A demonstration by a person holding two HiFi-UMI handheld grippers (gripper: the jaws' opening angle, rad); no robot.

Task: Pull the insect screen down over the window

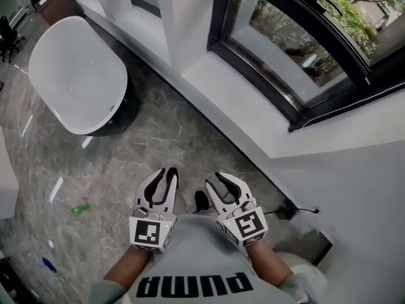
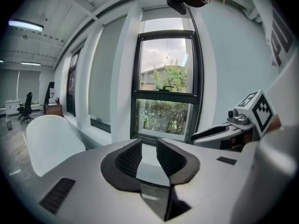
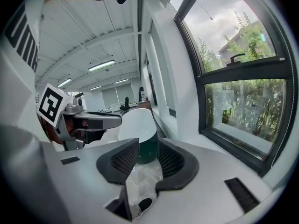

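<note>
The black-framed window (image 1: 297,62) stands ahead on the right above a white sill (image 1: 234,100). In the left gripper view the window (image 2: 166,87) is straight ahead, with trees showing through both panes and a thin cord (image 2: 167,50) hanging at the top centre. A black handle (image 3: 236,56) sits on the middle bar. Both grippers hang low in front of my body, far from the window. My left gripper (image 1: 166,173) (image 2: 149,146) shows a narrow gap with nothing in it. My right gripper (image 1: 218,179) (image 3: 147,146) is open and also holds nothing.
A white tub-shaped chair (image 1: 76,75) on a dark base stands on the marble floor at the left. A small green thing (image 1: 79,208) and a blue one (image 1: 49,265) lie on the floor. A cable and socket (image 1: 294,211) sit at the wall's foot on the right.
</note>
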